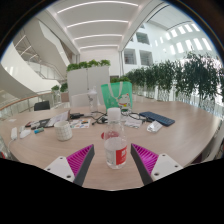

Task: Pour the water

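Observation:
A clear plastic water bottle point(115, 143) with a white cap and a red label stands upright on the light wooden table point(60, 150). It sits between my fingers, with a gap on each side. My gripper point(113, 160) is open; the magenta pads point(80, 158) flank the bottle's lower half without touching it. A white cup point(63, 130) stands on the table to the left, beyond the fingers.
Clutter lies across the far side of the table: a green bag point(116, 96), a dark flat object point(160, 119), cables and small items point(38, 125). A black chair point(41, 105) stands at the left. Leafy plants point(185, 78) line the right side.

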A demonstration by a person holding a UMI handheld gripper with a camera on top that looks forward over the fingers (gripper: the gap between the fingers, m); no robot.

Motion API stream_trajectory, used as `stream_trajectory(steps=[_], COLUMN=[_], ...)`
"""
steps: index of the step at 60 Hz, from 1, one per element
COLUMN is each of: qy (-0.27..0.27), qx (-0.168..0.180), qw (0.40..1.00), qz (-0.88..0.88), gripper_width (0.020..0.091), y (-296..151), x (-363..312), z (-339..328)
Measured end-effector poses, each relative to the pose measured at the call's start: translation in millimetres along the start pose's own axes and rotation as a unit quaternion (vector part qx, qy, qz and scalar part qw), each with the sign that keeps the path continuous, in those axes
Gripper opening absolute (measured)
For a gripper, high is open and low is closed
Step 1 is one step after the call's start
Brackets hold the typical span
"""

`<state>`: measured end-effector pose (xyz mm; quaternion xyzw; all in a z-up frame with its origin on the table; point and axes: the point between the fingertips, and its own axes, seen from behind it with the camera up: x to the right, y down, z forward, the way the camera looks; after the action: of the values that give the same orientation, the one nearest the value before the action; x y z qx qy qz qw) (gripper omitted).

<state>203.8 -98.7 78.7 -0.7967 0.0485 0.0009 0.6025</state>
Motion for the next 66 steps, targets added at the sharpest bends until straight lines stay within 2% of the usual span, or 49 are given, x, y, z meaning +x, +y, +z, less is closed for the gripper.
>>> stream_trajectory(steps=[12, 13, 15, 17, 18, 27, 33, 38, 43, 51, 56, 61, 66], qy=[-0.013, -0.013, -0.012, -0.013, -0.016, -0.007, 0.01, 0.022, 0.024, 0.035, 0.048, 0.056, 0.068], qx=[0.024, 0.025, 0.023, 0.019, 0.017, 0.037, 0.008, 0.007, -0.019, 0.005, 0.009, 0.008, 0.004], qw=[1.0, 1.0, 1.0, 1.0, 1.0, 0.999, 1.0, 1.0, 0.999, 0.999, 0.988, 0.943, 0.858], qz=[-0.006, -0.008, -0.01, -0.009, -0.009, -0.003, 0.004, 0.013, 0.017, -0.035, -0.147, -0.329, -0.508], gripper_width=[0.0811, 0.0796, 0.0717, 0.0569, 0.0524, 0.0432, 0.0367, 0.0359, 0.0338, 0.0338, 0.0337, 0.0338, 0.0337], y=[-5, -5, -3, 0, 0, 0, 3, 4, -2, -85, -144, -180, -203], x=[7, 7, 8, 7, 7, 8, 10, 11, 11, 14, -3, -30, -69], z=[68, 72, 78, 81, 83, 81, 86, 86, 86, 92, 108, 135, 159])
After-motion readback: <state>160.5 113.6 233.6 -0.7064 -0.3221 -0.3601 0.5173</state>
